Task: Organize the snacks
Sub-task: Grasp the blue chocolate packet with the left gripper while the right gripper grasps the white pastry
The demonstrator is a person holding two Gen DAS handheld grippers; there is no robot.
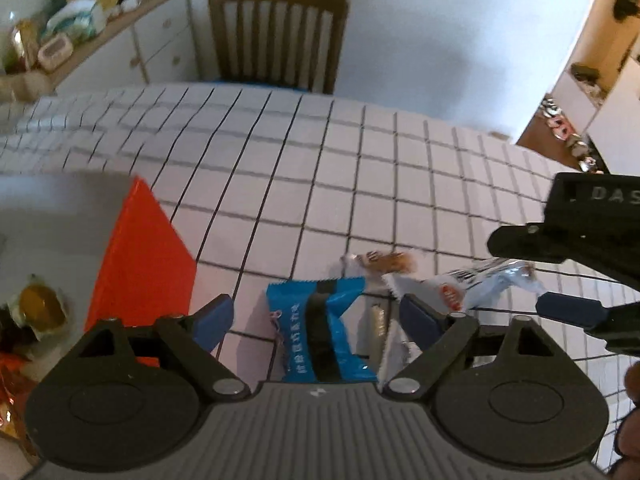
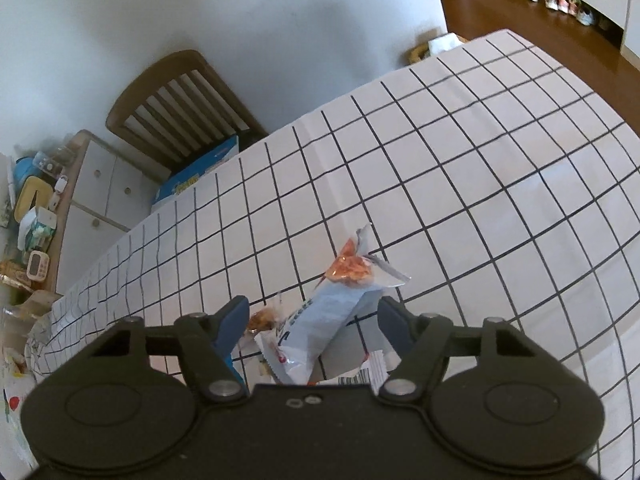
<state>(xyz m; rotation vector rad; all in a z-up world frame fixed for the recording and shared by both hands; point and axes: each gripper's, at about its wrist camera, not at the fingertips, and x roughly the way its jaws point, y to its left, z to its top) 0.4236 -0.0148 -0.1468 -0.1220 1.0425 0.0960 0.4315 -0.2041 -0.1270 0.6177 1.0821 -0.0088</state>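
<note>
Only the left wrist view shows the blue snack packet (image 1: 320, 328) lying on the bench (image 1: 360, 168) between the wide-apart fingers of the left gripper (image 1: 316, 316), untouched, beside a red box (image 1: 140, 264) holding more snacks.

The right wrist view shows the right gripper (image 2: 314, 318) with fingers spread either side of a pale blue snack bar (image 2: 324, 320) atop a small pile, pads not pressing it.

The bench wears a white cloth with a black grid. Beyond stand a wooden chair (image 1: 280, 28), a cluttered white cabinet (image 2: 96, 196) and a white wall.
</note>
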